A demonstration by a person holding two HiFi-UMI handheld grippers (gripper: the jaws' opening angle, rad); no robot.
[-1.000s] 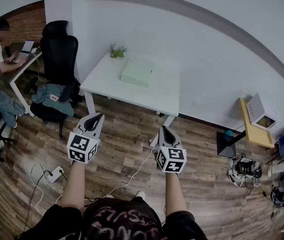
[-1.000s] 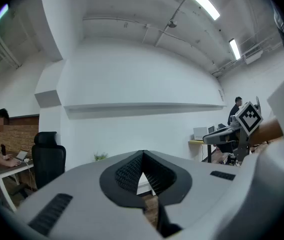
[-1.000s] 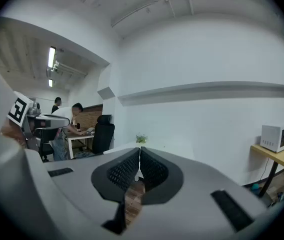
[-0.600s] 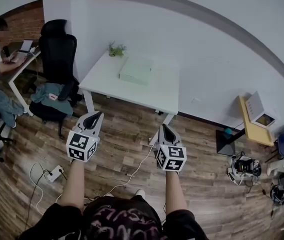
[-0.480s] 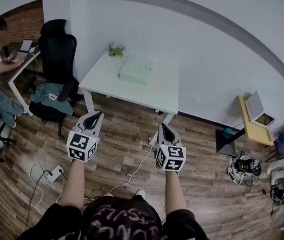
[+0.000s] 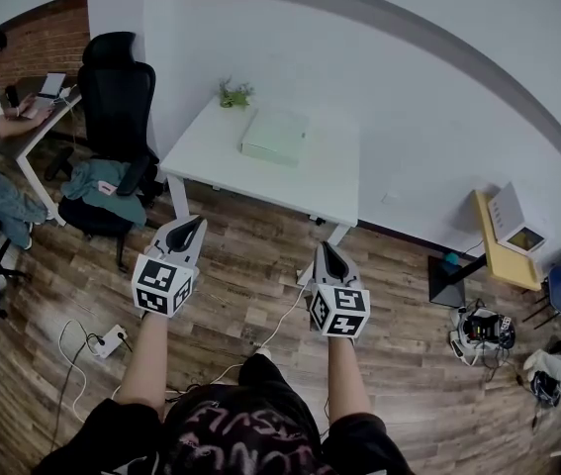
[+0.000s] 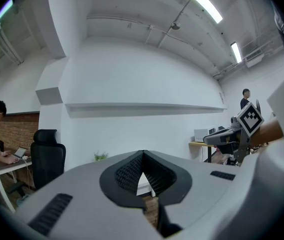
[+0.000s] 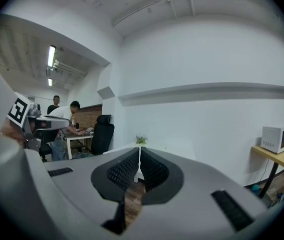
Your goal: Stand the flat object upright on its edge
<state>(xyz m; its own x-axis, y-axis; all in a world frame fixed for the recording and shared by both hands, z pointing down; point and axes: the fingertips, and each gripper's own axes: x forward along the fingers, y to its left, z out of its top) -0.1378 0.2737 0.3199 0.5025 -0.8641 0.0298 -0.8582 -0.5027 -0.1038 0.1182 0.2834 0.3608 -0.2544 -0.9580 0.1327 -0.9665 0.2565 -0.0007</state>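
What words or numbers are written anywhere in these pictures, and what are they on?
Nothing can be read for certain.
On the shirt: pink letters, upside down in the head view, too blurred to read.
On the marker cubes of the left gripper and right gripper: black-and-white squares only, no words.
On the red tag of the cloth over the chair: too small to read.

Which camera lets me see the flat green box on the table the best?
The head view. It looks down on the whole pale green box lying flat on the white table, with nothing covering it. The left and right gripper views sit low. Their own jaws block most of the table, and the box can't be made out there.
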